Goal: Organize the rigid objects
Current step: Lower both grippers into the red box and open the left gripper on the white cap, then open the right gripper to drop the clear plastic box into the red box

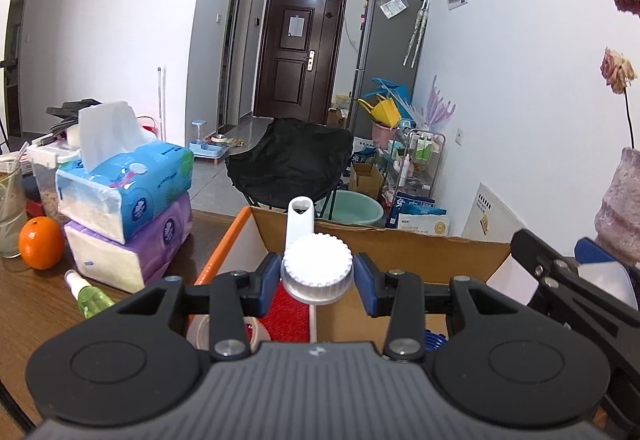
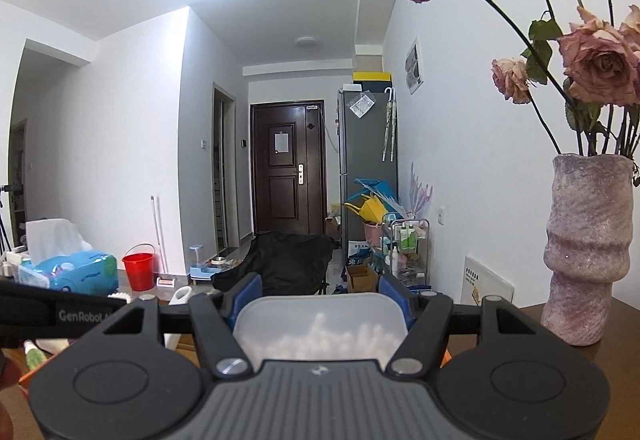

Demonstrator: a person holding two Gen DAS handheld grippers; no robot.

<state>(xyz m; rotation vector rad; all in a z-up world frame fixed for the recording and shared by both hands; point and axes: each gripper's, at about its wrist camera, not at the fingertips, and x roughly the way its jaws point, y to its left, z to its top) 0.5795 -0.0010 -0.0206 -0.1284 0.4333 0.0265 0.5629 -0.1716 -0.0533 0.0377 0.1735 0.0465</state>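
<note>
"GenRobot" was legible on the left gripper's body at nine o'clock in the right wrist view; the tissue pack (image 1: pixel 128 187) print was unreadable. The left gripper (image 1: pixel 317 277) pinched a white ridged bottle cap (image 1: pixel 317 268) over the cardboard box (image 1: pixel 400 244), the bottle's long axis running away toward twelve o'clock; the right gripper (image 2: pixel 320 304) clamped a translucent plastic container (image 2: pixel 320 328) near the pink vase (image 2: pixel 588 248).

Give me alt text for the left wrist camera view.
The left gripper clamps a white ridged cap above an open cardboard box on a wooden table. To the left lie stacked tissue packs, an orange and a small green spray bottle.
</note>
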